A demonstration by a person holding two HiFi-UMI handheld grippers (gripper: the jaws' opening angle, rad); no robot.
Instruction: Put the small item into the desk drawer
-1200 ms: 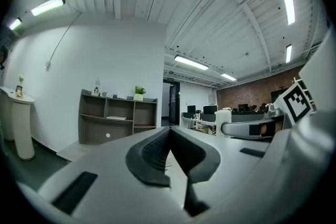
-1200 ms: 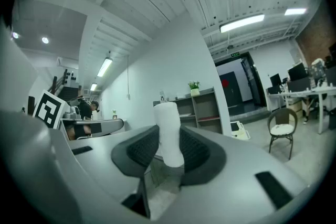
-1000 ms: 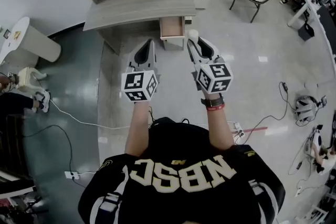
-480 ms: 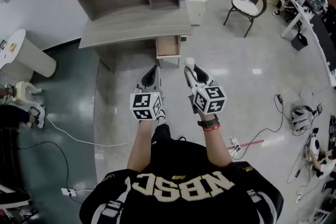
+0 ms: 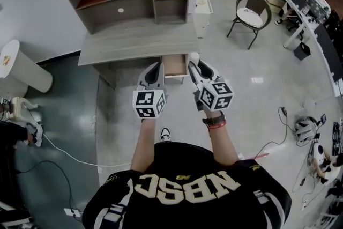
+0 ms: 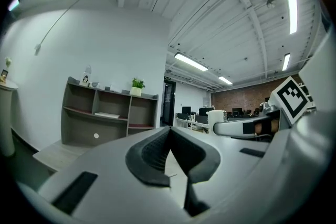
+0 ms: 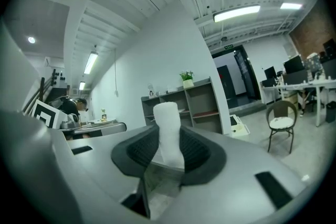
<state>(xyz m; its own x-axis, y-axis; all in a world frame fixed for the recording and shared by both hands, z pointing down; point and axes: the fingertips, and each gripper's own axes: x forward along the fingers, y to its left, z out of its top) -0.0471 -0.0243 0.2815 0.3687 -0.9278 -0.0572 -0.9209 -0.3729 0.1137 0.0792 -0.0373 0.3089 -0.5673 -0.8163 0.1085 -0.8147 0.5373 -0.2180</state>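
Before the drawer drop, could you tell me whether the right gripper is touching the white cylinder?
Touching. The right gripper view shows the right gripper pressing its dark pads on both sides of the white cylinder, no gap.

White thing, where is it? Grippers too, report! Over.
Left gripper shut, empty. Right gripper shut on white item. Desk drawer open, item not inside yet. Nothing seen blocking.

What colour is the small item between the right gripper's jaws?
White. The small item shows best in the right gripper view.
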